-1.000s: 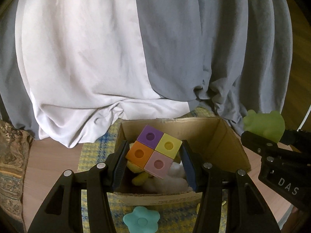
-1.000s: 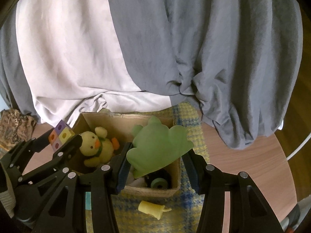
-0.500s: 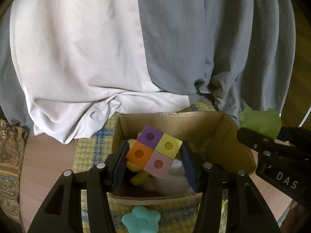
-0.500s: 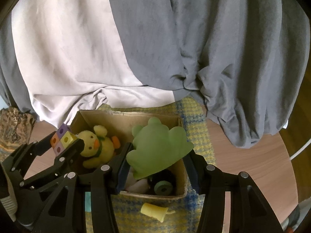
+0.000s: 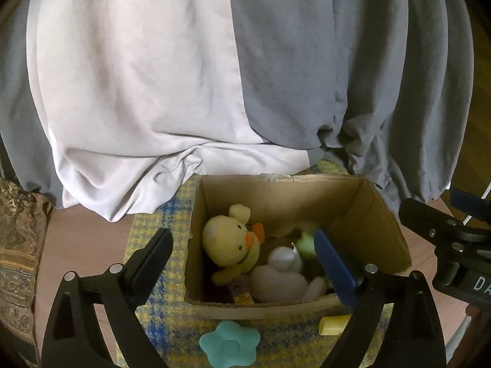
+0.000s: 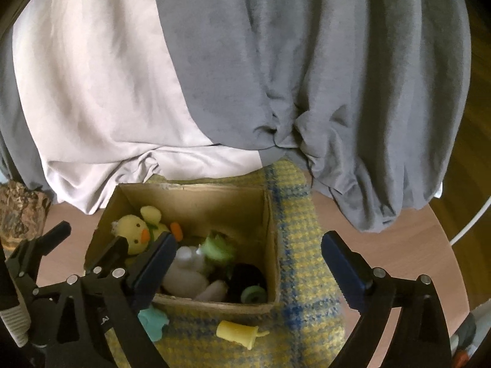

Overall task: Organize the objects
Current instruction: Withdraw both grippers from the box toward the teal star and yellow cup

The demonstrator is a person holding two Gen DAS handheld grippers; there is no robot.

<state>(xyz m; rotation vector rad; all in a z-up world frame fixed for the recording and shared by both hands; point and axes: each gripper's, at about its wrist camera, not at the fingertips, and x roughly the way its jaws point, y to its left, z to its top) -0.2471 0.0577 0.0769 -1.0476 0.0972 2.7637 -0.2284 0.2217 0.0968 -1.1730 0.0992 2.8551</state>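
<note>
An open cardboard box point(image 5: 380, 214) point(image 6: 271, 233) stands on a yellow and blue woven mat. Inside lie a yellow plush duck point(image 5: 230, 240) point(image 6: 133, 230), a white plush point(image 5: 279, 271) point(image 6: 184, 271), a green frog toy point(image 5: 305, 243) point(image 6: 216, 247) and part of the coloured cube block point(image 5: 241, 291). My left gripper point(image 5: 242, 245) is open and empty above the box's front. My right gripper point(image 6: 248, 251) is open and empty above the box's right side. A teal flower point(image 5: 228, 348) point(image 6: 153, 322) and a yellow peg point(image 5: 333, 325) point(image 6: 241, 332) lie on the mat in front of the box.
White and grey curtains point(image 5: 214, 76) hang right behind the box. A patterned brown cushion point(image 5: 18, 245) sits at the left. The mat point(image 6: 300, 276) lies on a round wooden table point(image 6: 429, 245). The right gripper's body point(image 5: 454, 245) shows at the right of the left wrist view.
Both grippers have opened. The cube block dropped from the left gripper into the box, and the green frog toy dropped from the right gripper into the box.
</note>
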